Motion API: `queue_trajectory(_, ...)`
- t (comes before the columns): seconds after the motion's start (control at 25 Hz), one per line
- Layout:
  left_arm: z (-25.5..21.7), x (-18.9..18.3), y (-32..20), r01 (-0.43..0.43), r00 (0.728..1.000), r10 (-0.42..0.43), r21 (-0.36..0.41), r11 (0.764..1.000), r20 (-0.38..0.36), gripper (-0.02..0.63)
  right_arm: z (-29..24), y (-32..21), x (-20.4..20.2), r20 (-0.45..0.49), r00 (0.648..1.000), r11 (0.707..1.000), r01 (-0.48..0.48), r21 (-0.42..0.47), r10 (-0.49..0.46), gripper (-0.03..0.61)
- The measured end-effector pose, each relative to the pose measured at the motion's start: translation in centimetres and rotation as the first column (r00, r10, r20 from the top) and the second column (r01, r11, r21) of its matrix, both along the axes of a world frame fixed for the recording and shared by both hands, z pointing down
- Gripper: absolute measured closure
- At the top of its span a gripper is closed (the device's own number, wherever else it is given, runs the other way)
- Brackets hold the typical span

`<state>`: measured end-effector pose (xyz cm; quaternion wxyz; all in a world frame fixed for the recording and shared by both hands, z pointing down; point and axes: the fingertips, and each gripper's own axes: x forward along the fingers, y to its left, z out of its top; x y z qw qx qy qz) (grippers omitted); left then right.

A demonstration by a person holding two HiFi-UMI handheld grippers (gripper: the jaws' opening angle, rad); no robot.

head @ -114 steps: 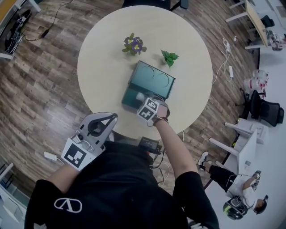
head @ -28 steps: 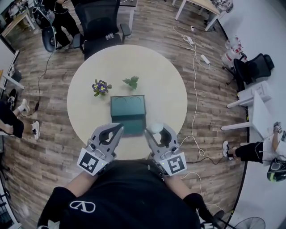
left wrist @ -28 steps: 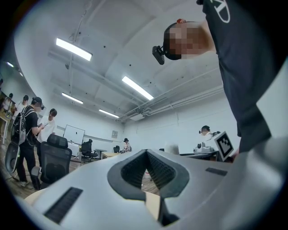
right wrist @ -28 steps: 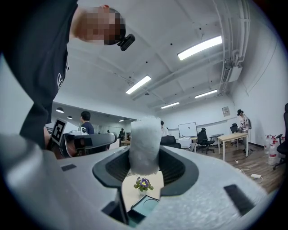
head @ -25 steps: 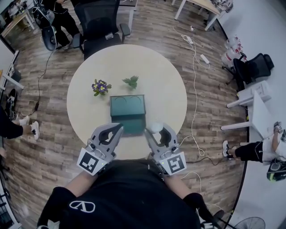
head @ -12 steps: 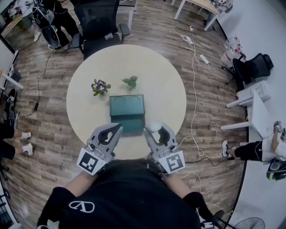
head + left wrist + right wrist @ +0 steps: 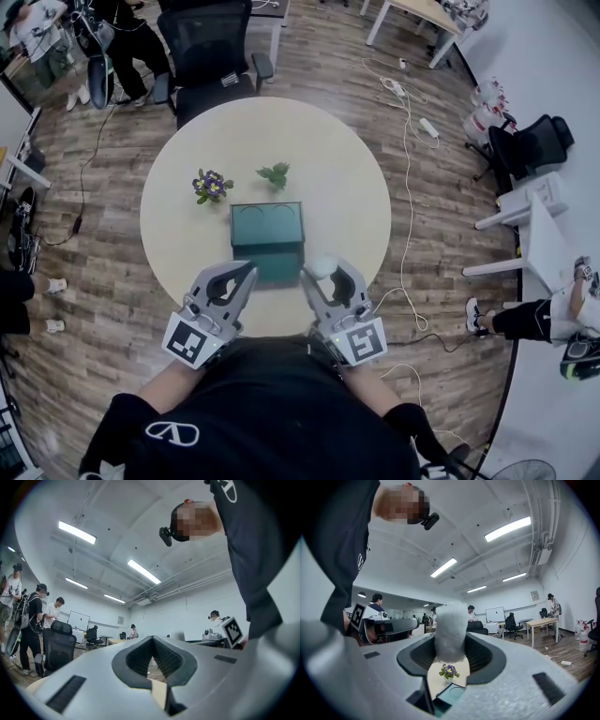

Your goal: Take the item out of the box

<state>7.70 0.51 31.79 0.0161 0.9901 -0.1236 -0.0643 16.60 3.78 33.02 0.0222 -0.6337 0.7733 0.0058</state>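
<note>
**Tool state.** The right tool (image 7: pixel 450 654) was pinching the item (image 7: pixel 450 629), a white fluffy lump, between its ribbed pads. The jaws stood only partly apart, held at that width by the soft bulk they were pressing on. The lump projected above the jaw tips, so the grip sat on its lower part. The left tool (image 7: pixel 245 270) had its jaws pressed together with nothing between them. It appeared to play no part in the hold.

**Item location.** The item was clear of the box (image 7: pixel 269 228). In the head view it hung above the near edge of the table (image 7: pixel 347 192), just beside the box's near right corner and close to the person's body.

**Box condition.** The teal box lay open on the table with its lid folded back away from the person. This left the interior free for a straight lift-out. No other contents could be made out inside it.

**Posture.** Both tools were held side by side at the table's near edge, pointing roughly level. This read as a carry-and-hold pose, not a reach.

**Surroundings.** A purple-flowered plant (image 7: pixel 211 183) and a small green plant (image 7: pixel 275 173) stood beyond the box, well apart from both tools.

**Assessment.** Removal appeared complete; only setting the item down, if that was wanted, was left.
</note>
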Motion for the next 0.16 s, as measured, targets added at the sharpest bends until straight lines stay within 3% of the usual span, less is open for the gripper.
queue_trajectory(0.16, 0.07, 0.01, 0.11, 0.006, 1.000, -0.006, 0.002, 1.000, 0.010, 0.609, -0.22, 0.03, 0.25, -0.012, 1.000, 1.000, -0.003, 0.009, 0.003, 0.396)
